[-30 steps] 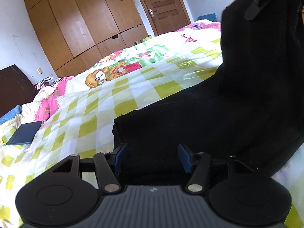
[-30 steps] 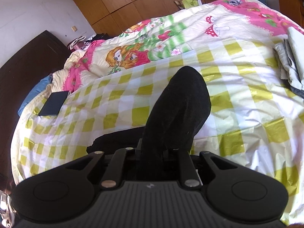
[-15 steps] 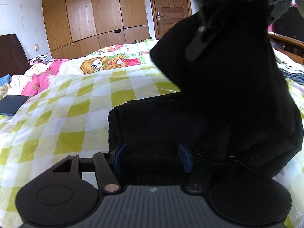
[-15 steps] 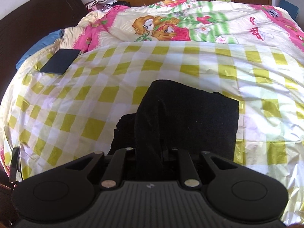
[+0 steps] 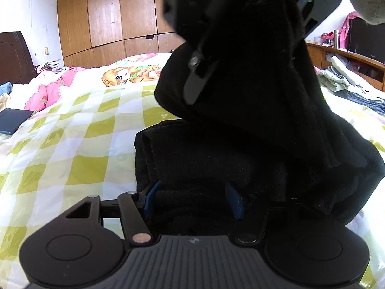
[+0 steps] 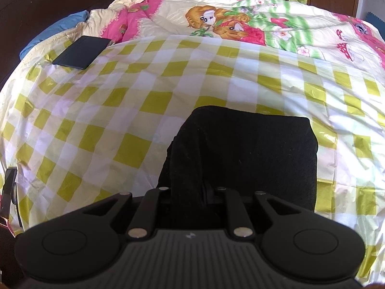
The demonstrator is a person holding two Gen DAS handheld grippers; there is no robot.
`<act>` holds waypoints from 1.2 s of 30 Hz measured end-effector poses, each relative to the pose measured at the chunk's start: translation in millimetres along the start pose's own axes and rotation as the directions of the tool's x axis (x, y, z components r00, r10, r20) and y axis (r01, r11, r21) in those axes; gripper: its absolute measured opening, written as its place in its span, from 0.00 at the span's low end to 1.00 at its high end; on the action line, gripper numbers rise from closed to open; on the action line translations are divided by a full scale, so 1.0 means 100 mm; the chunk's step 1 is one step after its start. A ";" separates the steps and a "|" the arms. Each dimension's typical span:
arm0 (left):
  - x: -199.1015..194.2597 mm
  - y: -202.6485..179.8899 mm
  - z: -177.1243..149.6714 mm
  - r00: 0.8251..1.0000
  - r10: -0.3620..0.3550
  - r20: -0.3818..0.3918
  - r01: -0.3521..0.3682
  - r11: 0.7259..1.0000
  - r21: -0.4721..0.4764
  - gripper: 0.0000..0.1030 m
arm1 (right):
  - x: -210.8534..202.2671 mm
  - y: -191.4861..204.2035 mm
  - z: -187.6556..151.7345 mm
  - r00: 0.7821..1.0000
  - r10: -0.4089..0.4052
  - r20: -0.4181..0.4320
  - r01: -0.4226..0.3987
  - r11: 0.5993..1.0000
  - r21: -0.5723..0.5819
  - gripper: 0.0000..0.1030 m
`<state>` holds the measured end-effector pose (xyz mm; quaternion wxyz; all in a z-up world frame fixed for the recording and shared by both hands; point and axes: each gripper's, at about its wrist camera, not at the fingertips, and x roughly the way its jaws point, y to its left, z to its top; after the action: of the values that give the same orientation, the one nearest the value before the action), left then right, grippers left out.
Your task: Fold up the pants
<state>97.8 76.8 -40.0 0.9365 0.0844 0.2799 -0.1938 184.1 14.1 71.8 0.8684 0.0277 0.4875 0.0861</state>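
The black pants (image 5: 216, 154) lie partly folded on the yellow-checked bedsheet (image 5: 79, 130). My left gripper (image 5: 192, 197) is open, its blue pads on either side of the near edge of the lower layer. My right gripper (image 6: 192, 192) is shut on the pants (image 6: 245, 149) and holds one end up. In the left wrist view that raised end (image 5: 252, 72) hangs from the right gripper above the lower layer. The right gripper's fingertips are hidden in the cloth.
A dark flat tablet case (image 6: 81, 51) lies at the far left of the bed. A cartoon quilt (image 6: 228, 21) covers the far side. Folded grey clothes (image 5: 341, 79) lie at the right. Wooden wardrobes (image 5: 108, 16) stand behind.
My right gripper has carried the raised end of the pants leftward and over the lower layer. The left gripper has stayed open at the near edge.
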 end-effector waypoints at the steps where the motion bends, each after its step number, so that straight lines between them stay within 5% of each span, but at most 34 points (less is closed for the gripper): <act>1: 0.00 0.00 0.00 1.000 -0.002 0.001 0.002 1.000 0.001 0.68 | 0.04 0.03 -0.01 1.000 -0.007 -0.006 0.007 1.000 -0.005 0.17; 9: -0.11 0.07 -0.02 1.000 -0.024 0.010 0.024 1.000 0.003 0.70 | 0.13 -0.04 -0.03 0.984 0.171 -0.041 -0.164 0.976 0.145 0.33; 13: -0.22 0.18 -0.03 0.998 -0.063 -0.010 0.063 0.997 -0.033 0.75 | -0.03 -0.18 -0.03 0.933 0.360 -0.006 -0.349 0.906 0.240 0.30; 17: -0.49 0.32 -0.12 0.996 -0.087 -0.022 0.085 0.994 -0.070 0.80 | -0.22 -0.29 0.00 0.952 0.299 0.061 -0.305 0.938 0.164 0.32; 21: -0.77 0.43 -0.25 0.998 -0.058 -0.032 0.054 0.991 -0.123 0.80 | -0.15 -0.40 -0.02 0.966 0.257 0.034 -0.259 0.952 0.163 0.33; 28: -1.09 0.34 -0.12 0.993 -0.089 0.077 0.099 0.985 -0.141 0.81 | -0.01 -0.44 0.12 0.975 0.221 0.013 -0.220 0.964 0.152 0.40; 36: -0.81 0.05 0.01 1.000 -0.012 -0.001 0.012 0.998 -0.063 0.81 | 0.11 -0.38 0.43 0.989 0.147 0.006 -0.148 0.988 0.039 0.47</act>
<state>37.7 106.4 6.5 0.9372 0.0532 0.2872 -0.1906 230.7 -20.2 80.0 0.8597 0.0810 0.4844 0.1404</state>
